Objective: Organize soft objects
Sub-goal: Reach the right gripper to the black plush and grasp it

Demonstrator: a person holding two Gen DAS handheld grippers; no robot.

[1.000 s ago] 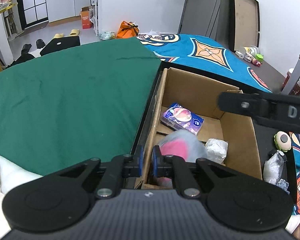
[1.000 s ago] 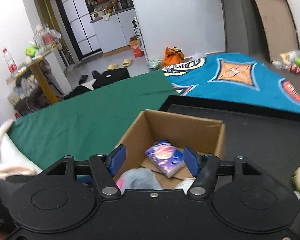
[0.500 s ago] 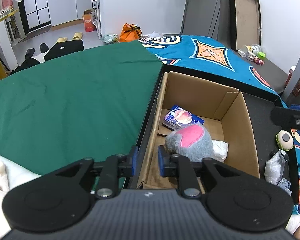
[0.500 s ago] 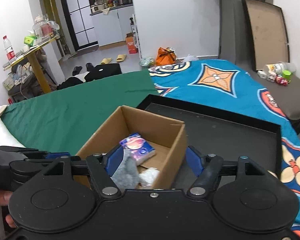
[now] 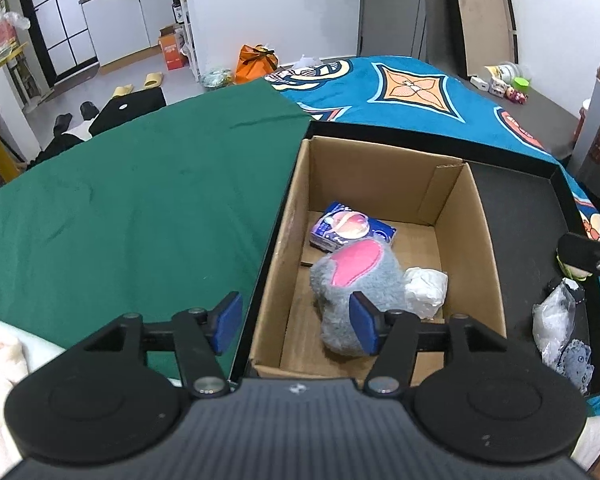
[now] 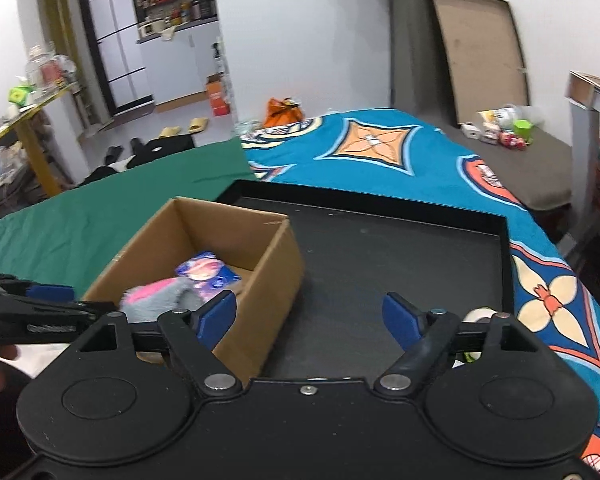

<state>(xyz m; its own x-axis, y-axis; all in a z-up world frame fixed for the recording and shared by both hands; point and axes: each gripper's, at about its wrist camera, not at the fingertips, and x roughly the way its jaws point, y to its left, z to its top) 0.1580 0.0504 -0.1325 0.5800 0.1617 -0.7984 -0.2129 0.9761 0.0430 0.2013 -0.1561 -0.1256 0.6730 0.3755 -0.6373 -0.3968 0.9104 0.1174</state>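
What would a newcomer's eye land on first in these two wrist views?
Likely the grey plush with a pink patch, lying in the cardboard box between a blue printed pack and a crumpled white bag. Next, the left gripper and right gripper, both open and empty.
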